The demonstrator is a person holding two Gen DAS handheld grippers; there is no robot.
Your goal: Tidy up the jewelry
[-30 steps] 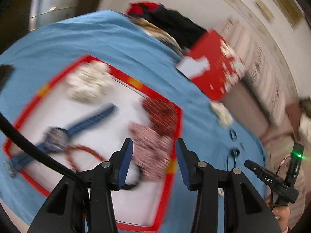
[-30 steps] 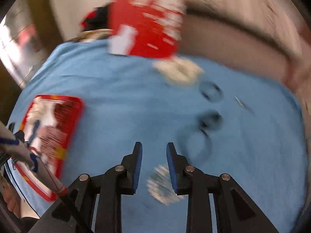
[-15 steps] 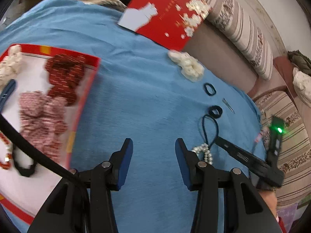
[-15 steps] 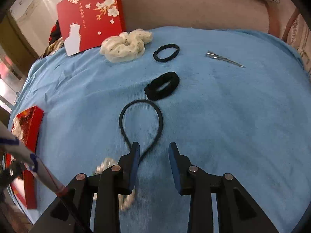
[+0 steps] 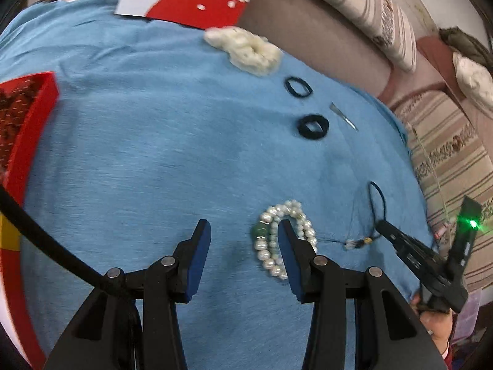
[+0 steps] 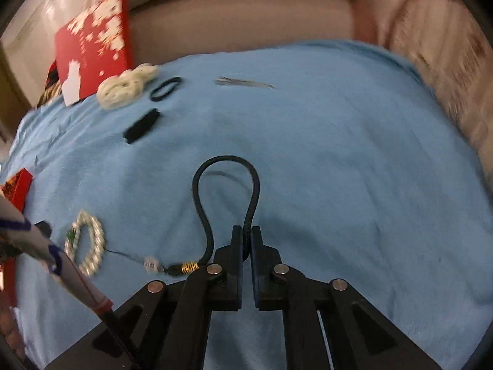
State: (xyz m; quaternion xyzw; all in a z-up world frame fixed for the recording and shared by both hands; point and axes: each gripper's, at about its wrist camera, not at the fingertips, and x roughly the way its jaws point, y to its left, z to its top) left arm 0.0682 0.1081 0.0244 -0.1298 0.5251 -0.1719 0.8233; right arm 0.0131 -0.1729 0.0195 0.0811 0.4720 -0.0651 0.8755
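Observation:
My left gripper is open and low over the blue cloth. A pearl bracelet with a green bead lies by its right finger, partly behind it. My right gripper is shut on a black cord necklace, whose loop stands out ahead of the jaws. The cord's gold clasp trails left toward the pearl bracelet. In the left wrist view the right gripper and the cord show at the right.
A red tray with red jewelry sits at the left edge. A cream scrunchie, a thin black hair tie, a thick black hair tie and a silver clip lie farther back. A red box leans against the sofa.
My left gripper swung away from the tray and came down by the pearl bracelet. My right gripper moved onto the black cord and shut on it.

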